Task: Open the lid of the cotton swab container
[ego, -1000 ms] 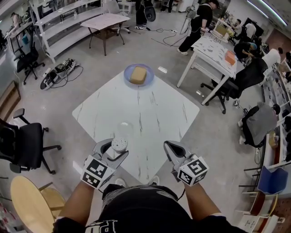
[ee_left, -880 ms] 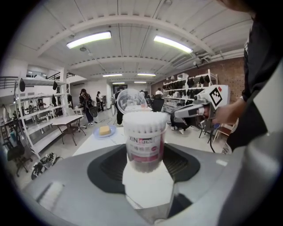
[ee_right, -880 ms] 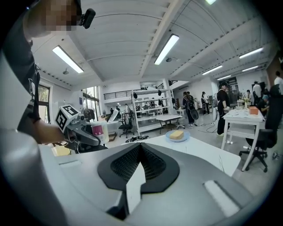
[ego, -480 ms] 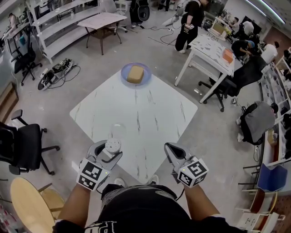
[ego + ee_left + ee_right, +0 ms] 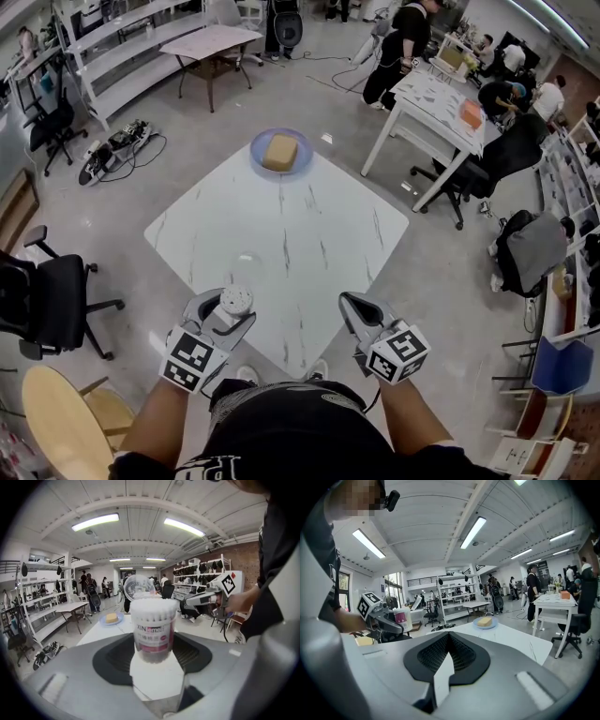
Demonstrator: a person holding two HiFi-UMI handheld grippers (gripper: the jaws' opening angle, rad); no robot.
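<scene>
The cotton swab container [image 5: 235, 300] is a clear tub with a pink label, packed with white swabs, and its top is uncovered. My left gripper [image 5: 232, 314] is shut on it and holds it upright over the table's near corner; in the left gripper view the container [image 5: 153, 627] stands between the jaws. A clear round lid [image 5: 248, 261] lies on the table just beyond it. My right gripper [image 5: 349, 305] is shut and empty, level with the left one and apart from it. The right gripper view shows the held container [image 5: 401, 618] at the left.
The white marble table [image 5: 309, 225] carries a blue plate [image 5: 280, 152] with a yellow block at its far corner. A black office chair [image 5: 47, 300] and a wooden chair [image 5: 66, 412] stand at the left. Other tables, chairs and people fill the room behind.
The left gripper with the container has shifted slightly to the left. The right gripper has stayed shut and almost still.
</scene>
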